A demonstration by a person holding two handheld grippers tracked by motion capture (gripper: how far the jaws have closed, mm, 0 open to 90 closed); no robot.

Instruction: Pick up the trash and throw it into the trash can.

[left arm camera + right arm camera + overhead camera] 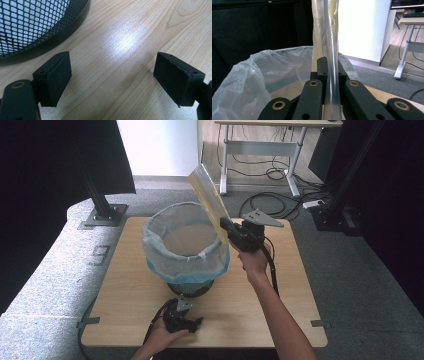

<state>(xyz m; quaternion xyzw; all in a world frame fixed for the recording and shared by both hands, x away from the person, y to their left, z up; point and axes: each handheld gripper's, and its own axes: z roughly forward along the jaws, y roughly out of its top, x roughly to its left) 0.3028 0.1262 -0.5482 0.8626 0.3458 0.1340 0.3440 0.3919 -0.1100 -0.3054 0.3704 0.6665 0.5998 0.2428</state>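
My right gripper (226,226) has its jaws clenched on a clear bag (207,195), holding it upright over the lined bin's (185,247) rim. Left gripper (184,319) rests low on the desk (130,285) by the bin's base, jaws spread wide, holding nothing.

Light wood table (280,310) center, sits on grey carpet (360,270). Black curtains (45,170) at 9 & 3 o'clock. White wall panel (160,145) at 12. Desk w/ white legs (295,140) at 1, tangle of black cables (270,202) on floor below it. Black stand base (102,215) at 10.
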